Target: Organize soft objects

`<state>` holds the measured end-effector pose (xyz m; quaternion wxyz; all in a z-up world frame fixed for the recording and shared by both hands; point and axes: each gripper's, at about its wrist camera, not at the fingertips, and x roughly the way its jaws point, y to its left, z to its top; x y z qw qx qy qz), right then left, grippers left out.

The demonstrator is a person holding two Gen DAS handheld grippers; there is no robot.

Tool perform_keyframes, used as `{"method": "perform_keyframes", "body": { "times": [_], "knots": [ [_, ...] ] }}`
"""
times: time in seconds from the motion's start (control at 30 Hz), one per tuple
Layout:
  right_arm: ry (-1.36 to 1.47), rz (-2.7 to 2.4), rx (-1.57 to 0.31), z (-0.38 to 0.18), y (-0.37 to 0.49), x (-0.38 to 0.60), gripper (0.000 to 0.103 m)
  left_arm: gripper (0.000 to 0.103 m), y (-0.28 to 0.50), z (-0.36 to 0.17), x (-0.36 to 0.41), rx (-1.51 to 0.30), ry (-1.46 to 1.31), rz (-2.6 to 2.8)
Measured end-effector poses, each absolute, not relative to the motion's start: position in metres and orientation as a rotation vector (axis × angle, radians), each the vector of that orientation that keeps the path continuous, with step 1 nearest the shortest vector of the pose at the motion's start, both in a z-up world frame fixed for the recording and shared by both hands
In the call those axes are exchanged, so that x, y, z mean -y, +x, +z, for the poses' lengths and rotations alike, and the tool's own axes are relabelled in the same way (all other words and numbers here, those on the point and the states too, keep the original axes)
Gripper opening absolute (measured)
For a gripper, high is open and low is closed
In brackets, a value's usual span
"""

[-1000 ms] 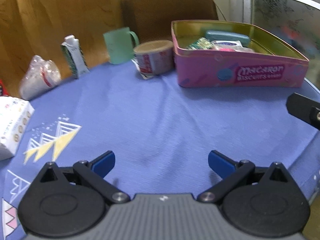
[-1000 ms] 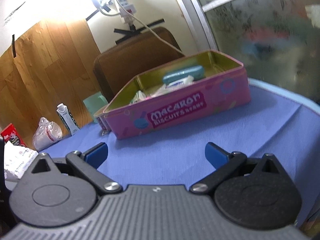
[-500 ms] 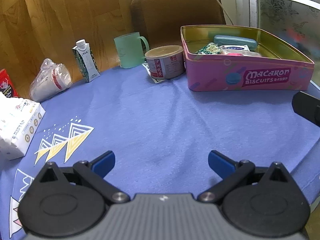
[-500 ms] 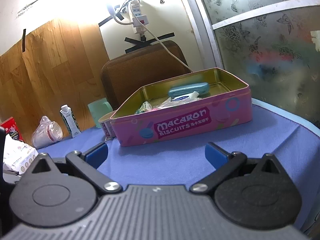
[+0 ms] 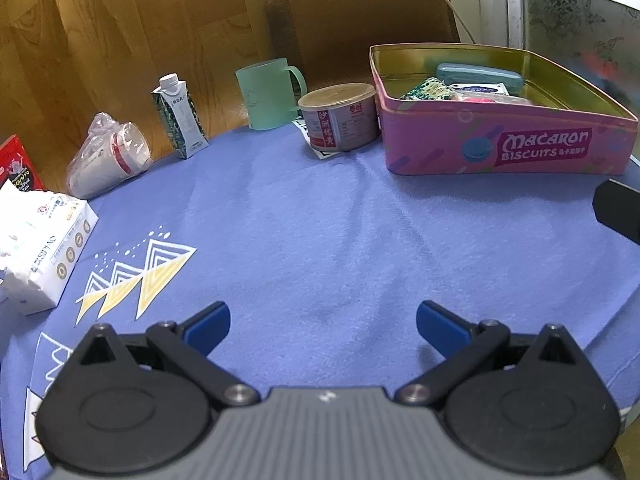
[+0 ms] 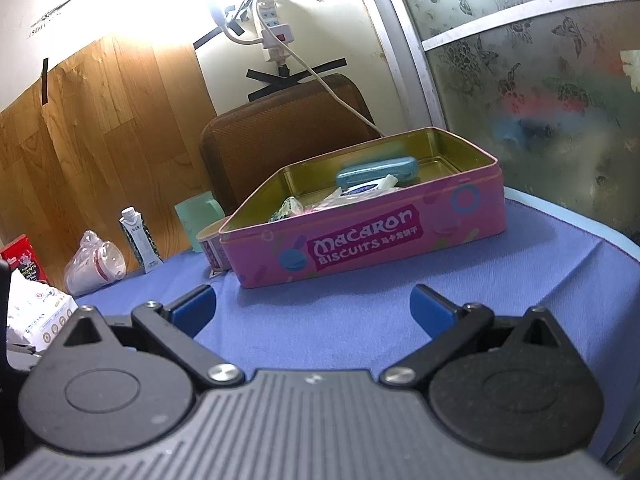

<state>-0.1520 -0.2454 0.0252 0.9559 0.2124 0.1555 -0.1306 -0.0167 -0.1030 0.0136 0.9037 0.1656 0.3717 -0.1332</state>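
Observation:
A pink Macaron Biscuits tin (image 5: 520, 152) (image 6: 360, 240) stands lidless at the far right of the blue tablecloth. Inside lie a teal case (image 5: 478, 76) (image 6: 376, 172), a green patterned packet (image 5: 428, 90) (image 6: 290, 208) and white and pink sachets (image 5: 480, 94). My left gripper (image 5: 322, 328) hovers open over bare cloth, well short of the tin, nothing between its blue pads. My right gripper (image 6: 312, 306) is open too, low over the cloth just in front of the tin. A tissue pack (image 5: 36, 248) (image 6: 40, 312) lies at the left.
Behind the tin's left end stand a lidded can (image 5: 340, 116), a green mug (image 5: 270, 94) and a small carton (image 5: 178, 116). Bagged cups (image 5: 106, 156) and a red box (image 5: 16, 164) sit far left. A brown chair back (image 5: 360, 20) rises behind; the table edge (image 6: 592, 228) curves at right.
Both cameras have pulled back and risen a little, so the tin looks farther away and more of the wall shows. Both grippers stay open and hold nothing.

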Motion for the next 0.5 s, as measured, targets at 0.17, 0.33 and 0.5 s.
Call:
{"method": "perform_keyframes", "body": {
  "times": [0.17,0.33,0.5],
  "knots": [
    [0.442,-0.265,-0.321,0.0241,-0.1516,0.2471,0.103,0.103,-0.0159,0.0131,0.1027,-0.775,0.34,-0.267],
    [0.445,-0.265,-0.323,0.024,-0.1516,0.247,0.103,0.103,-0.0145,0.0139,0.1004,-0.772,0.339,-0.252],
    [0.454,-0.266,-0.328,0.0226,-0.1515,0.2475,0.103,0.103,-0.0177,0.0171,0.0998,-0.714,0.364,-0.213]
  ]
}}
